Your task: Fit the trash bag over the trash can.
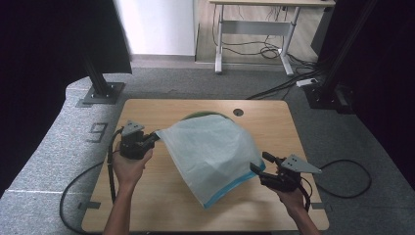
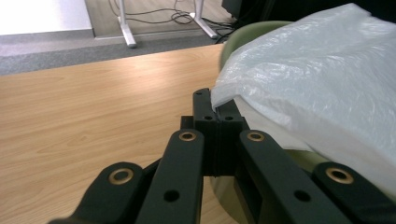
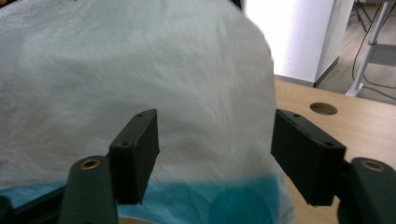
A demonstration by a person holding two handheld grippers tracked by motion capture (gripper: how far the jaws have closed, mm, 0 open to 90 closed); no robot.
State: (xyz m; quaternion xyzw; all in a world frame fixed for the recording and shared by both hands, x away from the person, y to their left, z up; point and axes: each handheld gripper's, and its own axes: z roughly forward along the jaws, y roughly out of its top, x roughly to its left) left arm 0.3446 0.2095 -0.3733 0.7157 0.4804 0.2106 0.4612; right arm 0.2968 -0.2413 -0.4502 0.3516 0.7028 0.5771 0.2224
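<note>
A pale wooden tabletop (image 1: 161, 196) stands on grey carpet, a round cable hole (image 1: 238, 112) near its far edge, with a white-legged desk (image 1: 254, 29) and loose cables on the floor beyond. Across the middle of the tabletop a translucent white plastic bag (image 1: 210, 152) with a blue band (image 1: 230, 191) along its near edge is draped over a green bowl-like container (image 1: 198, 115), whose rim peeks out at the far side; in the left gripper view the green rim (image 2: 243, 32) curves up behind the bag (image 2: 317, 79). A person's forearms enter from the near edge. The left gripper (image 1: 155, 137), held to the left of the bag, has its fingers pressed together on the bag's left corner, and in the left gripper view the film's edge (image 2: 219, 95) is tucked into the closed fingers (image 2: 205, 109). The right gripper (image 1: 260, 163) sits at the bag's right edge near the blue band, its fingers spread wide; in the right gripper view the two fingers (image 3: 137, 149) stand well apart with the bag (image 3: 140, 65) and its blue band (image 3: 224, 200) just beyond them, neither pad pressing on the film.
</note>
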